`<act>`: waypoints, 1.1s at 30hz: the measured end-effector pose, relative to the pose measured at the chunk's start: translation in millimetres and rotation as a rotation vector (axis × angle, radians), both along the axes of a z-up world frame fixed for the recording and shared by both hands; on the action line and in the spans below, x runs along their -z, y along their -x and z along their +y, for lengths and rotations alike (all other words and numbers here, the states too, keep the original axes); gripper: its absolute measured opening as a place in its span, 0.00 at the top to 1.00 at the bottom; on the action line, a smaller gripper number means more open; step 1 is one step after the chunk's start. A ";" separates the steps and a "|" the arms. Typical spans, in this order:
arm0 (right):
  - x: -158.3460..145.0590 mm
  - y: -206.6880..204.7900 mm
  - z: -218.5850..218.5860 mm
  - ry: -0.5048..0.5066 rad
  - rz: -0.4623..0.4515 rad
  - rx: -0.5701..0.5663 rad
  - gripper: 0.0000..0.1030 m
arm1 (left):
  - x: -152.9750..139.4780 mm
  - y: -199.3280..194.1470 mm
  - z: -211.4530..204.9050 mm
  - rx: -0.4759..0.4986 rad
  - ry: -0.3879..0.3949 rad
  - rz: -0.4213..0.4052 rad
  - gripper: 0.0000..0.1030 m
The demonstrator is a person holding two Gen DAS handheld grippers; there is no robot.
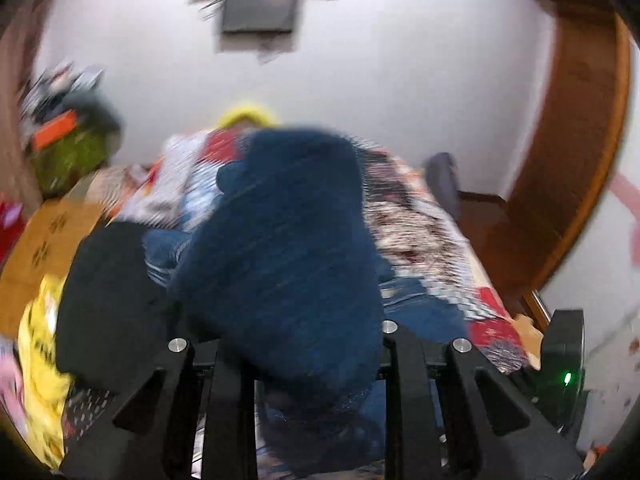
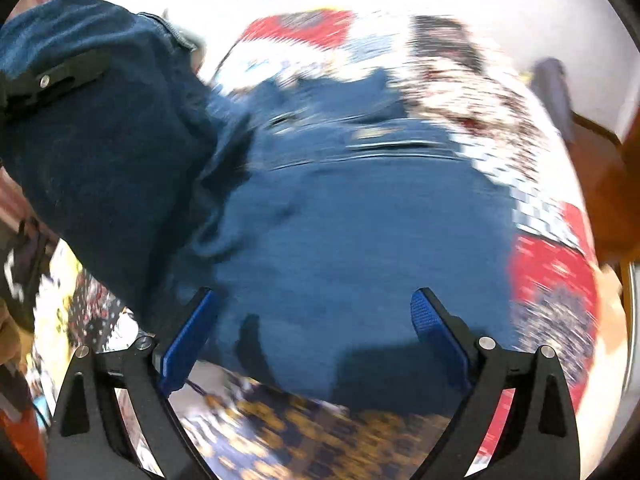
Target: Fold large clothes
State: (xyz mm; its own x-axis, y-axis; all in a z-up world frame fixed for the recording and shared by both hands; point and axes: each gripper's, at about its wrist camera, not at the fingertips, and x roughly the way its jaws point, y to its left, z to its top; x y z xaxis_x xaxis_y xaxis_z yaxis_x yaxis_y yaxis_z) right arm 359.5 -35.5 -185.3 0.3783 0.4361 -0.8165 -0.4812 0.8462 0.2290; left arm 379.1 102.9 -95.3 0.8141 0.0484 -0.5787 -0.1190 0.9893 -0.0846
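Dark blue jeans (image 2: 360, 216) lie spread on a patterned bedspread (image 2: 552, 264). My left gripper (image 1: 308, 360) is shut on a fold of the jeans (image 1: 288, 248), which rises in front of its camera and hides the fingertips. From the right wrist view the left gripper (image 2: 52, 80) shows at the upper left, lifting that denim fold. My right gripper (image 2: 316, 320) is open and empty, its blue pads (image 2: 436, 332) hovering above the near edge of the jeans. Both views are motion-blurred.
A black garment (image 1: 108, 300) and a yellow cloth (image 1: 40, 364) lie left of the jeans. A wooden bed frame (image 1: 576, 184) curves along the right. A green bag (image 1: 76, 156) and clutter sit at the back left by the white wall.
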 end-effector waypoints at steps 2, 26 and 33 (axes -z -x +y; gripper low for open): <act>-5.7 -4.5 -38.8 -0.004 -0.010 0.104 0.07 | -0.3 -8.5 -34.0 0.073 -0.046 -0.010 0.79; -41.3 15.0 -152.2 -0.029 -0.093 0.346 0.07 | 86.6 28.2 -128.9 0.512 -0.054 0.341 0.46; -58.4 8.3 -106.1 -0.060 -0.130 0.246 0.07 | 57.7 32.6 -66.6 0.356 -0.034 0.260 0.44</act>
